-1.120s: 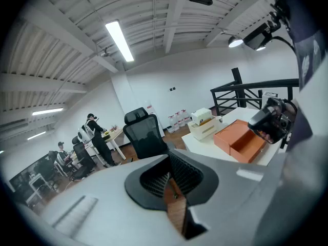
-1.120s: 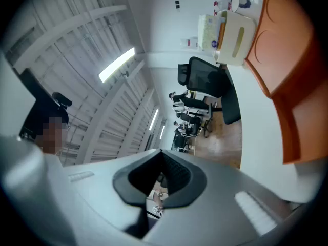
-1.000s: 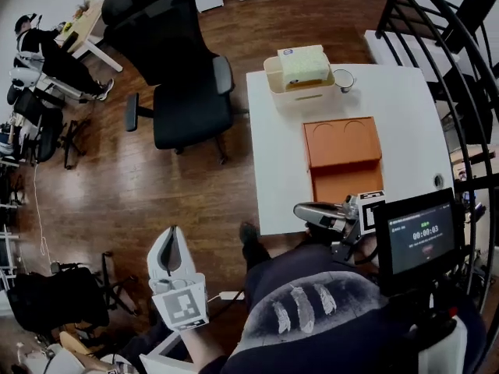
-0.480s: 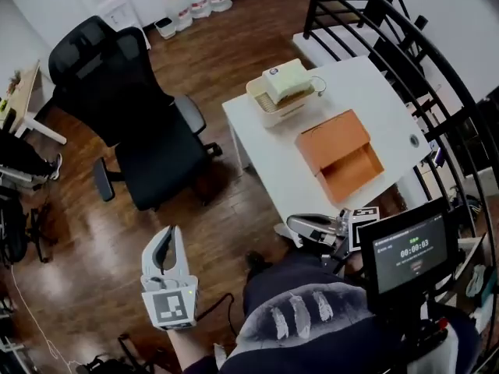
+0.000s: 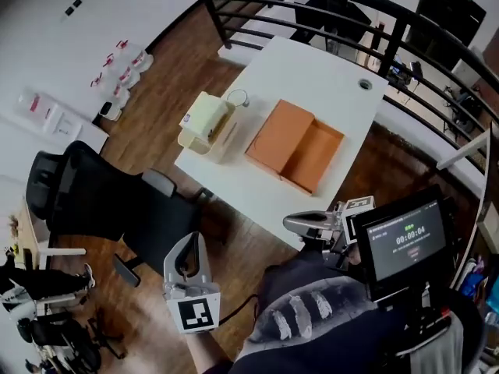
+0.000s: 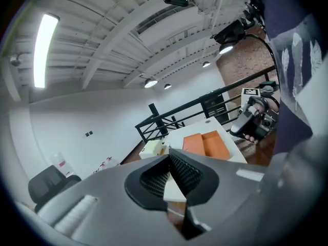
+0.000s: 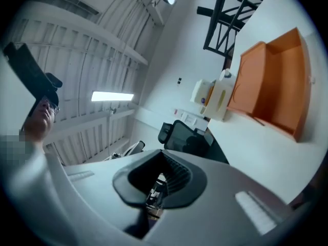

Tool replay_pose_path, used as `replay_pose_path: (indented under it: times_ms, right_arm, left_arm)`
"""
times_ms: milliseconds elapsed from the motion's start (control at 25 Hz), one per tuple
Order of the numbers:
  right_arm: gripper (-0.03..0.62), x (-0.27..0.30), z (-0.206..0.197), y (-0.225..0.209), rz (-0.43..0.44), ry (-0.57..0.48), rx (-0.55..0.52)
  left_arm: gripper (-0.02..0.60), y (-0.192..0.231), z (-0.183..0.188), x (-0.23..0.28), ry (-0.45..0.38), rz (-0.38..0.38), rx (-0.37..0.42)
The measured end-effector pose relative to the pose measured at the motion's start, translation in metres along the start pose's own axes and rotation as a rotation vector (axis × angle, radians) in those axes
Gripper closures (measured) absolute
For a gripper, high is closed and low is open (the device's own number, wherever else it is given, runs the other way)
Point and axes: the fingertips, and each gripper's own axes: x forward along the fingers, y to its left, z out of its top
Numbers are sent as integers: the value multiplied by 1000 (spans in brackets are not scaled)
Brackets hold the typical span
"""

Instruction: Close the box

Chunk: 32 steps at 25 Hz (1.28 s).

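Note:
An orange box point(image 5: 296, 145) lies open on the white table point(image 5: 234, 185), its lid point(image 5: 278, 135) folded out flat beside its tray. Low over the wooden floor, well short of the table, my left gripper point(image 5: 187, 267) is shut and holds nothing. Just off the table's near edge, my right gripper point(image 5: 312, 223) is shut and empty too. In the left gripper view my left gripper point(image 6: 169, 160) points at the distant box point(image 6: 207, 143). In the right gripper view my right gripper point(image 7: 161, 158) sits below the box point(image 7: 274, 88), which lies to the upper right.
A cream basket point(image 5: 207, 121) with a tissue pack and a clear glass point(image 5: 236, 97) stand left of the box. A black office chair point(image 5: 86, 201) is on the floor at left. Black railing point(image 5: 327, 6) runs behind the table. A small screen point(image 5: 398, 236) hangs at my chest.
The head view has swung, so the table now sits higher and turned. Both gripper views have turned toward the railing side. The box stays open and both grippers stay shut.

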Motion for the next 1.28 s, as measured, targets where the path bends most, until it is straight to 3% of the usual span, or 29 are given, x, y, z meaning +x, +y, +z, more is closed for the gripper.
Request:
replay_pose_path:
  times_ms: [200,320,440,520,640,800,880,1080,1280]
  right_arm:
    - [589,-45,15,-15,-96,-169,10]
    - [589,-64,26,-24,-159,-286,28]
    - [589,-49,39,-28,-227,-376,4]
    - [589,-26,43,-25,-282,-436,-23]
    - [589,-2,46,-16,-385,-494,-85]
    - [589,6,42,-9,-516,-538,-146]
    - [589,-6,42,-12,-563,-569,-163]
    - [589,-49,42,-15,-657,-574,-237]
    - [589,-65,67,-9,-611,-554,-331]
  left_arm:
    - [568,-28,24,47,-110,-250,144]
    - [566,-40,26,81,-104,-392,84]
    - [567,-44,28,112,-142,-625,2]
    - [567,-41,25,123,-175,-753,71]
    - [566,-36,16,132,-202,-870,187]
    - [566,-43,22,139,-223,-1048,155]
    - [566,-51,28,147,-209,-1076,166]
    - [566,-73,21,167,-143,-1070,376]
    - [566,-85,28,189,-97,-1014,458]
